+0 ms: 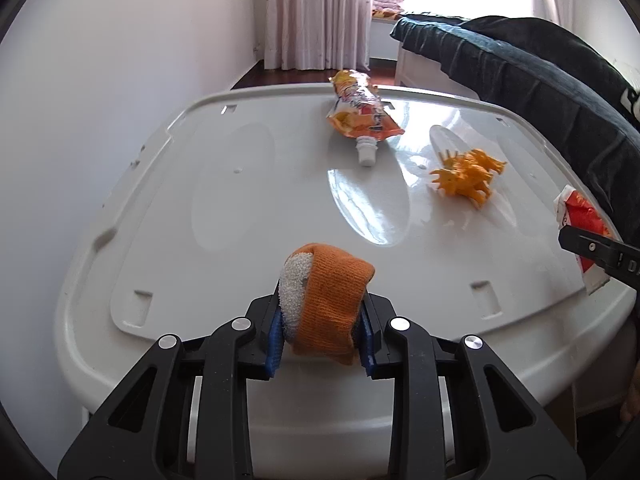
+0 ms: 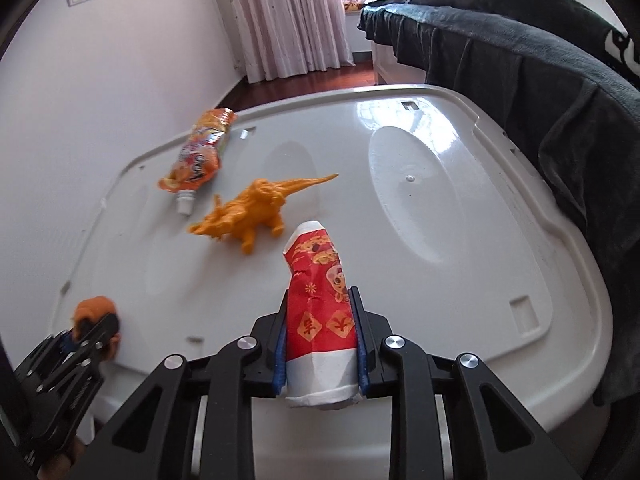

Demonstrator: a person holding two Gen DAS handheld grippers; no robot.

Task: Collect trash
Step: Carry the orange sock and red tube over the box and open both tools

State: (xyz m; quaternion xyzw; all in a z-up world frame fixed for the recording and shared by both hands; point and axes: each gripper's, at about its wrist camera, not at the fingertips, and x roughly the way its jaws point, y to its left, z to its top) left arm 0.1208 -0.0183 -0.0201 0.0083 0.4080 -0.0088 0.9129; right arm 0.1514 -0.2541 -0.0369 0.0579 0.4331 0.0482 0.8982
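My left gripper (image 1: 324,332) is shut on a rolled orange and white sock (image 1: 328,304) at the near edge of a white plastic lid (image 1: 240,184). My right gripper (image 2: 320,344) is shut on a crushed red and white paper cup (image 2: 320,300), held over the lid's near edge (image 2: 440,240). The cup also shows at the right edge of the left wrist view (image 1: 580,220). An orange drink pouch with a white spout (image 1: 360,112) lies at the far side of the lid; it also shows in the right wrist view (image 2: 198,156). The left gripper and sock show at lower left of the right wrist view (image 2: 96,320).
An orange toy dinosaur (image 1: 468,176) stands on the lid right of centre, seen too in the right wrist view (image 2: 248,212). A bed with a dark blanket (image 2: 520,60) borders the lid on the right. A white wall (image 1: 100,80) is on the left, curtains (image 2: 288,20) behind.
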